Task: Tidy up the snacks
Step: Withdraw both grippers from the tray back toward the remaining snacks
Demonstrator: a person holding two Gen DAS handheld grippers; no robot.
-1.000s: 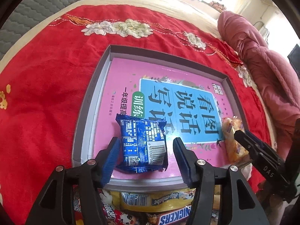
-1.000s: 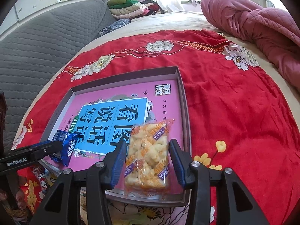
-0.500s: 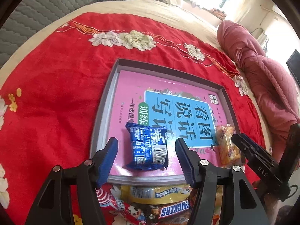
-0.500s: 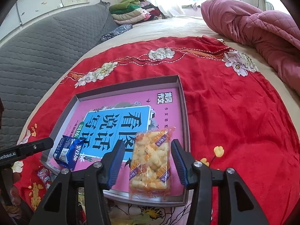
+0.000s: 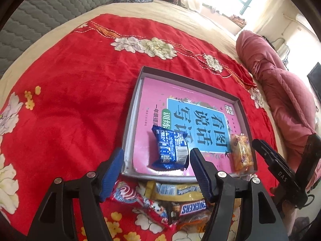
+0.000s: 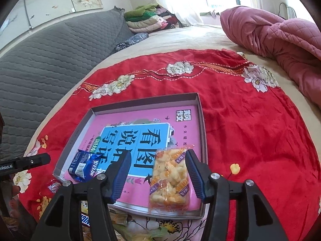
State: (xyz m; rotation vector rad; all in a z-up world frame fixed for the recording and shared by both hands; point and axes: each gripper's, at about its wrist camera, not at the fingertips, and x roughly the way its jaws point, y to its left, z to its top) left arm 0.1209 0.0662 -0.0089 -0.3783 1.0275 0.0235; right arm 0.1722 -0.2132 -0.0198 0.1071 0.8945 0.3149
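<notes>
A grey shallow box (image 5: 131, 118) (image 6: 200, 108) with a pink book inside lies on the red cloth. A blue snack packet (image 5: 170, 150) (image 6: 84, 165) lies at its near left corner. A clear packet of yellow puffs (image 6: 170, 178) (image 5: 240, 154) lies at its near right corner. My left gripper (image 5: 156, 168) is open and empty, just short of the blue packet. My right gripper (image 6: 158, 172) is open and empty, its fingers either side of the yellow packet's near end.
Loose snacks lie on the cloth in front of the box: a red lollipop wrapper (image 5: 138, 196), a yellow Alpenliebe pack (image 5: 178, 190) and a Snickers bar (image 5: 192, 206). A pink quilt (image 6: 280, 40) lies at the right, a grey headboard (image 6: 50, 50) at the left.
Both grippers have drawn back and up from the box, leaving the blue packet and the yellow packet lying in it. More of the loose snacks in front shows now.
</notes>
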